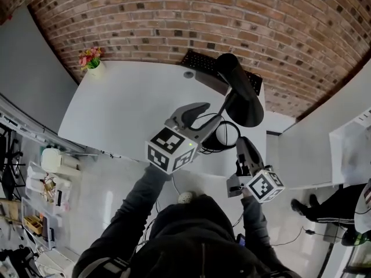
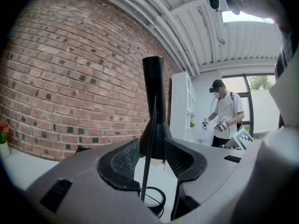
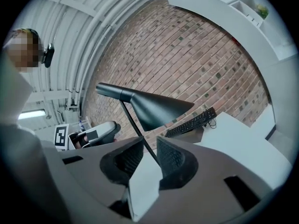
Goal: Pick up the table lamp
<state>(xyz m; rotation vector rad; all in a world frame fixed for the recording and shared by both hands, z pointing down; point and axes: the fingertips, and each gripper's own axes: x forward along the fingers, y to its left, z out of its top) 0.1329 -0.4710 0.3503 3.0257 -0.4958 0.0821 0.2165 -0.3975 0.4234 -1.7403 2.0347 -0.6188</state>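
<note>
Head view: black table lamp at the right end of the white table; left gripper and right gripper both at it.
Left gripper view: jaws apart, thin stem between.
Right gripper view: jaws barely apart around the stem.

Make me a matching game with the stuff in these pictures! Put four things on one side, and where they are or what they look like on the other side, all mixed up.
Things:
1. flowers
2. keyboard
3. wall
4. left gripper

Descriptions:
A. jaws apart, with the thin stem of the table lamp between them
B. red-brown brick
C. at the far left corner of the table
D. at the far edge of the table, behind the table lamp

Pairs: 1-C, 2-D, 3-B, 4-A.
</note>
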